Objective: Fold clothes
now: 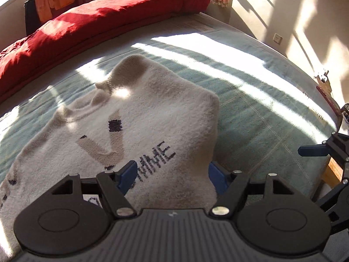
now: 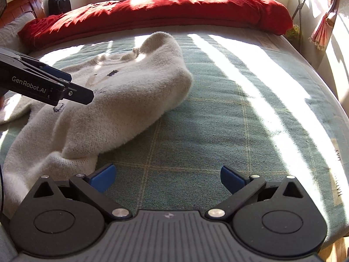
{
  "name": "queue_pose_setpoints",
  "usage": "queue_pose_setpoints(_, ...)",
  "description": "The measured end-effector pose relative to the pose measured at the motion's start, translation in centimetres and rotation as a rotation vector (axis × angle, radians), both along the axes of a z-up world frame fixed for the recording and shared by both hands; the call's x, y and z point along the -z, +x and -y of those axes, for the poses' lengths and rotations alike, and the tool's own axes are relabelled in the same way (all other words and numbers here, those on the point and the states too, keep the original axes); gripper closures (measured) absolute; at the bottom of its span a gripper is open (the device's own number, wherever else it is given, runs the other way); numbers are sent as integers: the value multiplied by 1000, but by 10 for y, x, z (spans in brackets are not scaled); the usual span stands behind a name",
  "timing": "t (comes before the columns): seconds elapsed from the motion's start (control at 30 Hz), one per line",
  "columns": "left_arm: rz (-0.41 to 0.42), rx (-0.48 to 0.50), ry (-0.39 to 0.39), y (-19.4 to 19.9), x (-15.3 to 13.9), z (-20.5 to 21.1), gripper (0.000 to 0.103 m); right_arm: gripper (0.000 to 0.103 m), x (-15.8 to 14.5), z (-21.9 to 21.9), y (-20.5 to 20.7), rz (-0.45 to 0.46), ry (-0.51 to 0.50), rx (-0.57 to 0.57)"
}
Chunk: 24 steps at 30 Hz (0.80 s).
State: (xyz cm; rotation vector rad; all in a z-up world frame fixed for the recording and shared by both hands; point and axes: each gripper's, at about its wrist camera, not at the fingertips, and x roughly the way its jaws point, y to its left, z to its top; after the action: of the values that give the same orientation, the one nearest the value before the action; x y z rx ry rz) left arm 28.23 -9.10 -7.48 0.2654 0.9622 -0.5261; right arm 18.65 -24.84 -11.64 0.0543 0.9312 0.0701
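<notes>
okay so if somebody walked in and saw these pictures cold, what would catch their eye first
Probably the cream sweater with dark knitted lettering, lying partly folded on the green plaid bedspread with bright sun stripes across it. Behind it, the red duvet is bunched along the far edge of the bed. Both grippers are open: the left gripper above the sweater's near part, the right gripper above bare bedspread beside it.

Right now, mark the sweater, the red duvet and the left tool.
sweater [image 1: 152, 100], left wrist view, upper chest knit.
red duvet [image 2: 174, 11], right wrist view, middle of roll.
left tool [image 1: 171, 175], left wrist view, between fingertips.
</notes>
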Motion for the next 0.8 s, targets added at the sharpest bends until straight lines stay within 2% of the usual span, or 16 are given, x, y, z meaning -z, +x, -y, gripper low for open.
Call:
queue_pose_setpoints(0.1, -47, 35, -24, 5, 5, 32, 30, 0, 2, 11, -3, 14, 61, -10)
queue_pose_setpoints(0.27, -87, 73, -9, 12, 20, 80, 31, 0, 10, 26, 4, 33, 148, -38)
queue_pose_setpoints(0.37, -208, 78, -97, 24, 33, 97, 31, 0, 16, 32, 9, 38, 210, -45)
queue_pose_setpoints(0.43, -252, 96, -130, 28, 41, 103, 30, 0, 20, 35, 13, 35, 234, -41)
queue_pose_setpoints(0.5, -267, 80, -81, 34, 53, 108, 30, 0, 25, 39, 14, 30, 255, -32)
queue_pose_setpoints(0.57, -266, 48, -35, 40, 64, 108, 30, 0, 28, 43, 15, 25, 272, -21)
queue_pose_setpoints(0.67, -239, 39, -30, 42, 68, 100, 36, 0, 31, 50, 14, 24, 291, -6)
queue_pose_setpoints(0.7, -211, 47, -4, 41, 66, 99, 39, 0, 31, 52, 14, 25, 295, -1)
queue_pose_setpoints(0.77, -146, 62, 65, 37, 62, 96, 55, 0, 32, 56, 14, 27, 304, 11)
queue_pose_setpoints(0.8, -116, 63, 99, 36, 60, 93, 58, 0, 32, 59, 14, 28, 309, 18)
